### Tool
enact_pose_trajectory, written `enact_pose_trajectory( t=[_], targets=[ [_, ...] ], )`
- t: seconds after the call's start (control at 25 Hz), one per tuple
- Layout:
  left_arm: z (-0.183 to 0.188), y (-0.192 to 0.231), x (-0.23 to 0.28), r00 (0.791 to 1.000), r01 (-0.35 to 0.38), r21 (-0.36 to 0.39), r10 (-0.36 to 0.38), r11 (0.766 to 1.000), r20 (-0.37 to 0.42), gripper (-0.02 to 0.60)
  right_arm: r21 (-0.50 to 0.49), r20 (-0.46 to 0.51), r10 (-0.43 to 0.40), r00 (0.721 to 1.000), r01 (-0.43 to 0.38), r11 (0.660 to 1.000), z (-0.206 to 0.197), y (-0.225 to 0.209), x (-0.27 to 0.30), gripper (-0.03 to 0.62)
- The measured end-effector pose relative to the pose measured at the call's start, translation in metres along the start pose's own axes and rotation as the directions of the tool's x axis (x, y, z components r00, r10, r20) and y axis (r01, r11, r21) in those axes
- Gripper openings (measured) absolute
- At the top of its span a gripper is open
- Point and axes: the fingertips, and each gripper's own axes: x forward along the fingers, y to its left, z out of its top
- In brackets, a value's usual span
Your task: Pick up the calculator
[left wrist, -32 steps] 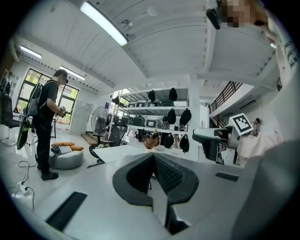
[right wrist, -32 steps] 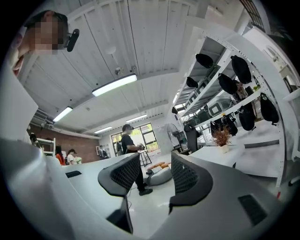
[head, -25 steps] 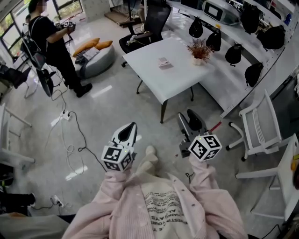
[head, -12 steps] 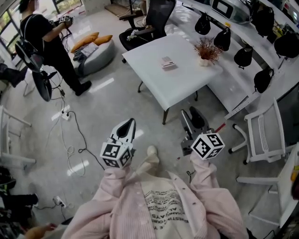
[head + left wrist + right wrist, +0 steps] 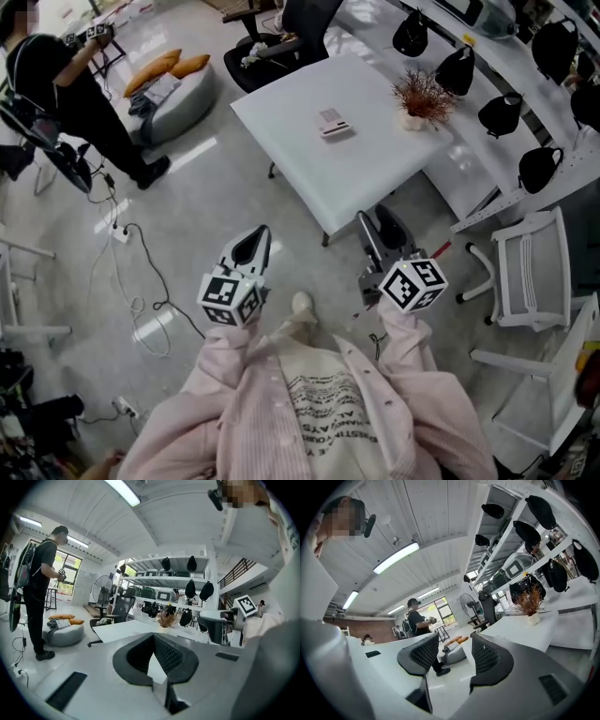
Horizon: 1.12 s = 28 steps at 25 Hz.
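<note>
The calculator [image 5: 333, 122] sits in neither gripper; it lies flat on the white table [image 5: 375, 178], well apart from both sets of fingers and ahead of them in the head view. In the left gripper view we read the left gripper [image 5: 153, 636] as closed: its two black ribbed pads meet at the tips, leaving only a narrow wedge of light behind them, and nothing is held between them. In the right gripper view we read the right gripper [image 5: 455, 641] as parted: a clear gap separates its two pads, and through that gap we see only floor and a distant beanbag, with no object inside. In the head view the left gripper [image 5: 263, 234] hovers over bare floor, short of the table's near corner and to its left. The right gripper [image 5: 372, 217] hovers just beside that near corner, closer to the table than the left one. The calculator rests toward the middle of the tabletop, beyond the right gripper and slightly left of it. A potted plant [image 5: 420, 98] stands on the same table, to the right of the calculator and apart from it. Farther out, we note a black office chair [image 5: 300, 28] behind the table and a person in black [image 5: 56, 84] standing at far left.
</note>
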Motion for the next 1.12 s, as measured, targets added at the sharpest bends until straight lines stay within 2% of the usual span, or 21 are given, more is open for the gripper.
enact_pose_trajectory(
  t=[0.28,0.56,0.84,1.12],
  targets=[
    [0.011,0.029,0.048,0.999,0.041,0.017,-0.04,0.999,-0.018,0.002,0.034,0.012,-0.043,0.999,0.043,0.999,0.003,-0.026,0.042,0.187],
    [0.019,0.033,0.072,0.997,0.076,0.023,-0.076,0.997,-0.013,0.002,0.077,0.004,-0.071,0.997,0.07,0.995,0.002,-0.044,0.06,0.187],
    [0.016,0.056,0.086,0.999,0.038,-0.01,-0.038,0.999,-0.02,0.002,0.117,-0.02,-0.076,0.997,0.078,0.99,-0.005,-0.062,0.086,0.187],
    [0.022,0.083,0.131,0.999,0.029,-0.024,-0.03,0.999,-0.031,0.002,0.189,-0.046,-0.11,0.993,0.117,0.975,-0.007,-0.1,0.133,0.187]
  ],
)
